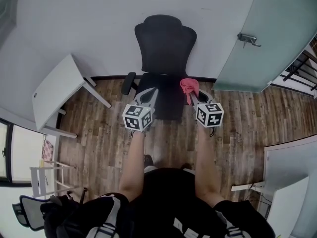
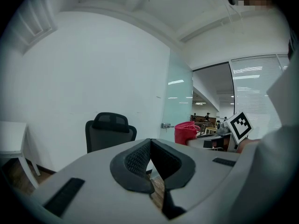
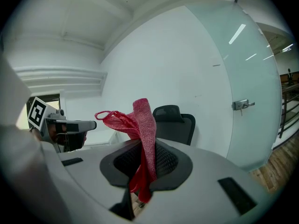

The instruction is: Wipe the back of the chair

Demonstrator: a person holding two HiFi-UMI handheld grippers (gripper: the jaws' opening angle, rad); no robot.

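Note:
A black office chair (image 1: pixel 165 43) stands against the white wall, its mesh back facing me; it also shows in the left gripper view (image 2: pixel 108 132) and the right gripper view (image 3: pixel 175 122). My right gripper (image 1: pixel 192 96) is shut on a red cloth (image 1: pixel 189 87), which sticks up from its jaws (image 3: pixel 140 125). My left gripper (image 1: pixel 147 96) is shut with nothing in it (image 2: pixel 150 160). Both grippers hover over the chair's seat, short of the backrest. The red cloth (image 2: pixel 185 132) also shows from the left gripper.
A white table (image 1: pixel 58 90) stands to the left of the chair. A frosted glass door (image 1: pixel 267 38) with a handle (image 1: pixel 247 38) is at the right. Another white desk (image 1: pixel 292 182) sits at lower right. The floor is wood planks (image 1: pixel 99 143).

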